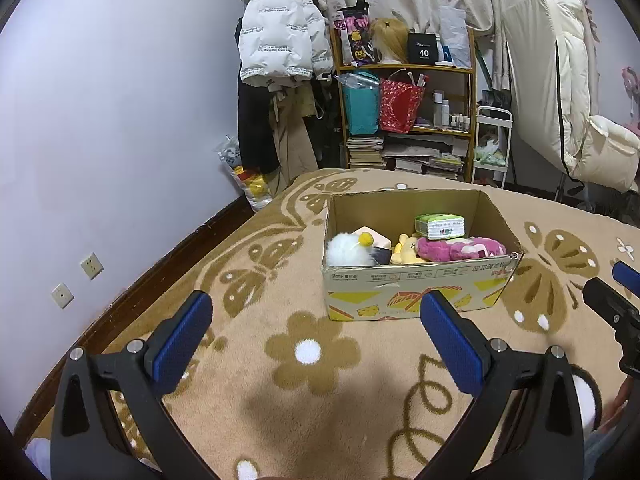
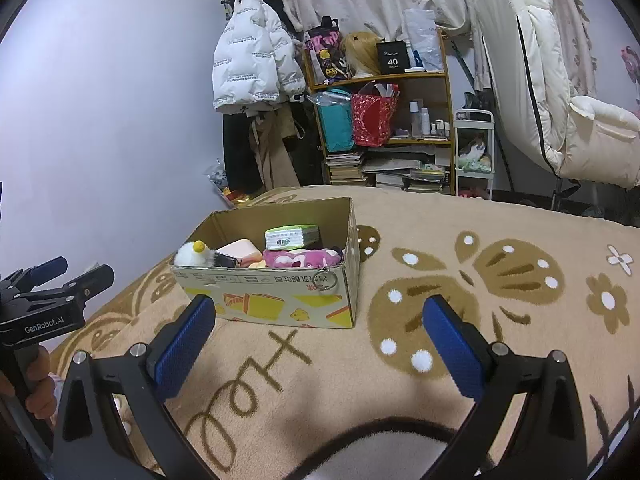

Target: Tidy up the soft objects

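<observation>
Both the left tongs (image 1: 316,324) and right tongs (image 2: 320,328) hang wide apart and empty over the bed's blanket (image 1: 312,396), likely because the soft toys (image 1: 460,249) already sit gathered inside the cardboard box (image 1: 416,280).

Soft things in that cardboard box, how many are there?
5 show: a white fluffy toy at the left, a pink block behind it, a yellow plush in the middle, a magenta plush at the right, a green tissue pack on top. More may lie underneath.
</observation>
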Available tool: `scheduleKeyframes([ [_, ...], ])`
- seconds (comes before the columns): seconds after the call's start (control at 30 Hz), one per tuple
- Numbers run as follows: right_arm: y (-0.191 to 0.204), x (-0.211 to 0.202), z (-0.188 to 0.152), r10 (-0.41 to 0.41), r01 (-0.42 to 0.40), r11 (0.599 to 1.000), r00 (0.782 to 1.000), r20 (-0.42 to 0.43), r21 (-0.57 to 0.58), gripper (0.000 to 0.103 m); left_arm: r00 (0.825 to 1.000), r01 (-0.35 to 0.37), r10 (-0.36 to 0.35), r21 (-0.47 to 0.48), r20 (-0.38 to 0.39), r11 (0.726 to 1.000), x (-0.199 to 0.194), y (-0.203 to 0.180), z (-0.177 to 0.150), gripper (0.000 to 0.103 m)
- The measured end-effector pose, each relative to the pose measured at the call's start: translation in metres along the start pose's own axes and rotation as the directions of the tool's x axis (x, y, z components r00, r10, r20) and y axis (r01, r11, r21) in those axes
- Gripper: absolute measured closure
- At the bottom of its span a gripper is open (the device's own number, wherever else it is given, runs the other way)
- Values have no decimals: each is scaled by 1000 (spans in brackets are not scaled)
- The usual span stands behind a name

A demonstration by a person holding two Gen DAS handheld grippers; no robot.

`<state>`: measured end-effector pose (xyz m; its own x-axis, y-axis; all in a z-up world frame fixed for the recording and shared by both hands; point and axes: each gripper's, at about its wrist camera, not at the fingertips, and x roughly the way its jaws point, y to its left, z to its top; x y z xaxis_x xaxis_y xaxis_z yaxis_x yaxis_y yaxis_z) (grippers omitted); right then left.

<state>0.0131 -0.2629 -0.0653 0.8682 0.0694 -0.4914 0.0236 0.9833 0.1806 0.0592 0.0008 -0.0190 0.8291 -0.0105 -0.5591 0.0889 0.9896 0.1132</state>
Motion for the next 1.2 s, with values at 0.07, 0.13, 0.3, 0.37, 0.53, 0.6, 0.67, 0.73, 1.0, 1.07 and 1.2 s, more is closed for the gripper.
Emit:
scheduleKeyframes([
  [0.07,0,0,0,0,0,1000,1000,-3,0,0,1000,2,-2,0,1,1000,0,0,0,0],
  [0.13,0,-1,0,1,-1,1000,1000,-1,0,0,1000,1,-1,1,1,1000,0,0,0,0],
  [0.3,0,0,0,1,-1,1000,1000,-1,0,0,1000,2,-2,1,-1,1000,0,0,0,0],
  [0.37,0,0,0,0,0,1000,1000,-2,0,0,1000,2,-2,1,0,1000,0,0,0,0],
  [0.53,0,-1,0,0,0,1000,1000,-3,0,0,1000,3,-3,1,-1,1000,0,0,0,0],
  [0.6,0,0,0,1,-1,1000,1000,-4,0,0,1000,2,-2,1,-1,1000,0,0,0,0],
  [0.67,-1,0,-1,1,-1,1000,1000,-4,0,0,1000,3,-3,0,-2,1000,0,0,0,0],
  [0.73,0,0,-1,0,0,1000,1000,-4,-1,0,1000,-2,2,1,0,1000,0,0,0,0],
  [1.0,-1,0,-2,0,0,1000,1000,-3,3,0,1000,5,-5,0,-6,1000,-1,-2,-1,0],
  [1.07,-1,0,-2,0,0,1000,1000,-4,2,0,1000,8,-8,-2,-6,1000,-1,-2,-1,0],
  [1.2,-2,0,-2,0,0,1000,1000,-5,0,0,1000,6,-6,1,-8,1000,-1,-3,-2,0],
])
